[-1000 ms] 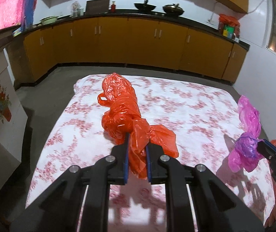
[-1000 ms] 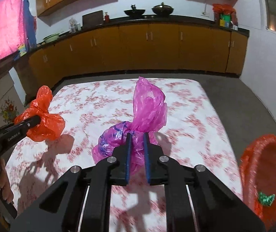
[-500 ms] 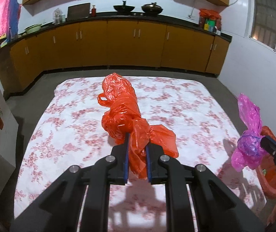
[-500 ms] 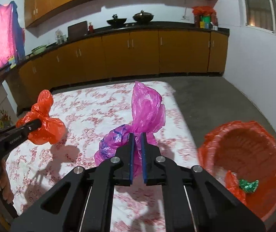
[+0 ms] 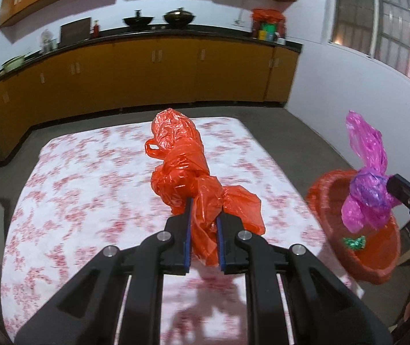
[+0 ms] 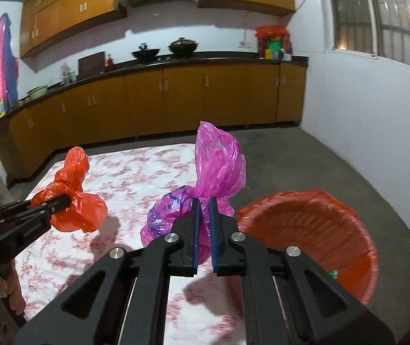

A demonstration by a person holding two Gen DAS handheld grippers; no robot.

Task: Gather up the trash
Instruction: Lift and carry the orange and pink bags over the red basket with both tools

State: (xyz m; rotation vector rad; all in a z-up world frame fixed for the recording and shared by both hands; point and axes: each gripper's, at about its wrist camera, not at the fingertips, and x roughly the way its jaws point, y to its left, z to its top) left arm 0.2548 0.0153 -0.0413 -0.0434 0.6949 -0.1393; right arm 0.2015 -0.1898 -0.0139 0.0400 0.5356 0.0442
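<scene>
My left gripper [image 5: 203, 215] is shut on a crumpled orange plastic bag [image 5: 182, 161], held up above the table with the red-flowered white cloth [image 5: 90, 195]. From the right wrist, the same left gripper [image 6: 64, 201] and orange bag [image 6: 72, 198] show at the left. My right gripper [image 6: 202, 210] is shut on a knotted pink plastic bag [image 6: 216, 166], close to the rim of an orange bin [image 6: 314, 230]. In the left wrist view the pink bag [image 5: 369, 181] hangs over the orange bin [image 5: 357, 247], which holds a green wrapper [image 5: 354, 241].
The bin stands on the grey floor [image 6: 320, 161] just off the table's right edge. Yellow-brown cabinets [image 6: 176, 95] under a dark counter with pans line the far wall. A white wall with a window [image 6: 383, 20] rises at the right. A hand [image 6: 12, 290] holds the left gripper's handle.
Both grippers have swung right with their bags. The orange bin has come into view at the right, and the pink bag now hangs at its rim.
</scene>
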